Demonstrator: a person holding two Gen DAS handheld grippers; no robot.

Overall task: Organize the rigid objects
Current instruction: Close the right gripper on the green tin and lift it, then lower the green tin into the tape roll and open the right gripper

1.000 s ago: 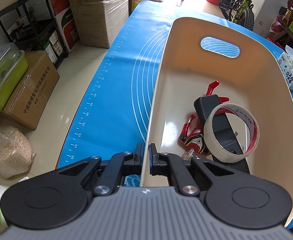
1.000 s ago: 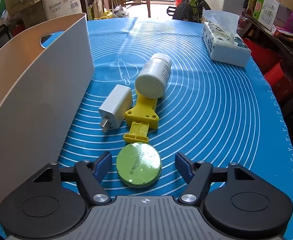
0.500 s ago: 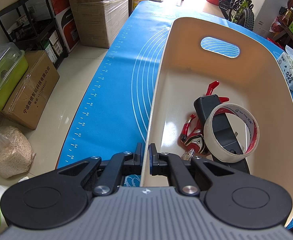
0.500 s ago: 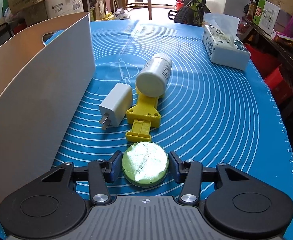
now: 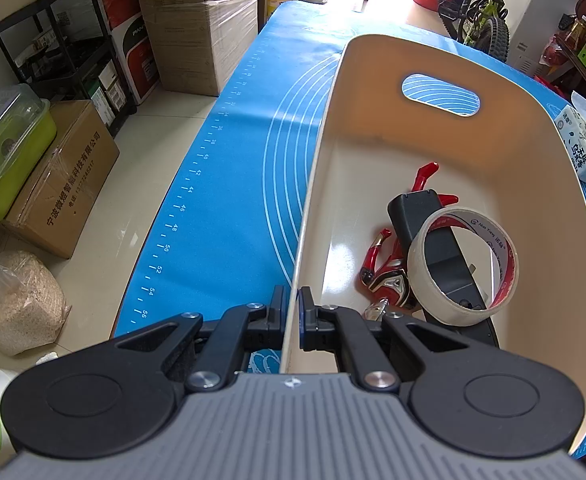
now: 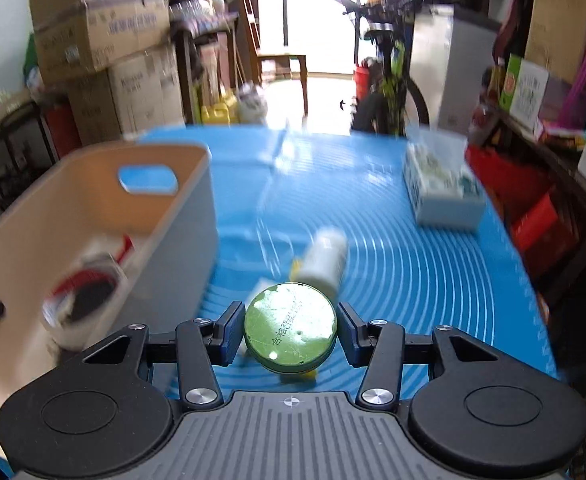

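My left gripper (image 5: 291,314) is shut on the near wall of the cream bin (image 5: 373,52), one finger on each side of the rim. Inside the bin lie a roll of tape (image 5: 463,266), a black device (image 5: 433,240) and a red toy (image 5: 385,268). My right gripper (image 6: 290,330) is shut on a round green tin (image 6: 291,326) and holds it above the blue mat (image 6: 413,272). Beyond the tin a white bottle (image 6: 325,260) lies on the mat, blurred. The bin (image 6: 93,248) stands to the left of the right gripper.
A tissue box (image 6: 441,188) sits at the far right of the mat. Cardboard boxes (image 5: 197,20), a black shelf (image 5: 53,52) and a green container (image 5: 9,148) stand on the floor left of the table. A bicycle (image 5: 481,12) stands beyond the far end.
The right gripper closed its fingers on the green tin, then lifted it off the mat and tilted up. The left gripper kept still on the bin wall.
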